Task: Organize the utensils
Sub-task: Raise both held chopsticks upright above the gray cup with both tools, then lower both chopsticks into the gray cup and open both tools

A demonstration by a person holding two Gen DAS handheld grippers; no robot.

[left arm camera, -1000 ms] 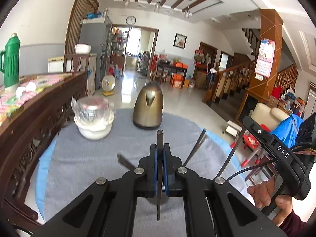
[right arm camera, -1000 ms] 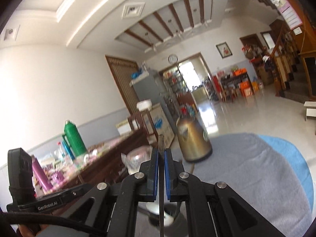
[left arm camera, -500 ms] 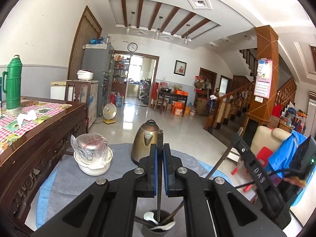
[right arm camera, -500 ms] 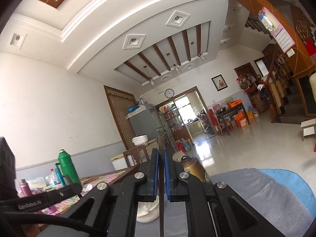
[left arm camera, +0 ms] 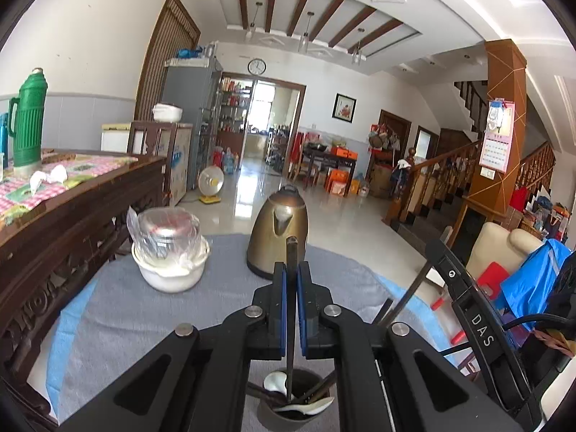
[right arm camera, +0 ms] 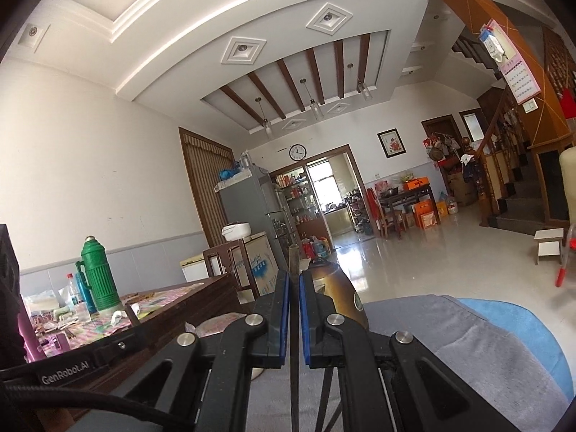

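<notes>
My left gripper (left arm camera: pixel 291 270) is shut on a dark chopstick (left arm camera: pixel 291 252) that stands upright, its lower end inside a dark utensil cup (left arm camera: pixel 295 408) just below the jaws. The cup holds a white spoon (left arm camera: pixel 306 405) and other dark sticks. My right gripper (right arm camera: pixel 293 277) is shut on another dark chopstick (right arm camera: pixel 293 252), also held upright; its lower end is hidden below the frame. The right gripper's body (left arm camera: pixel 471 309) shows at the right of the left wrist view with its chopstick (left arm camera: pixel 410 291) slanting down towards the cup.
A brass kettle (left arm camera: pixel 279 230) and a white bowl with a wrapped steel pot (left arm camera: pixel 169 252) stand at the far side of the grey cloth (left arm camera: pixel 144 309). A dark wooden table (left arm camera: pixel 72 208) with a green thermos (left arm camera: pixel 27 122) borders the left. The left gripper's body (right arm camera: pixel 64 363) lies low left.
Both grippers tilted up, then the left tilted partly back down. The utensil cup came into view under the left jaws, with the chopstick's end in it. Both stayed shut.
</notes>
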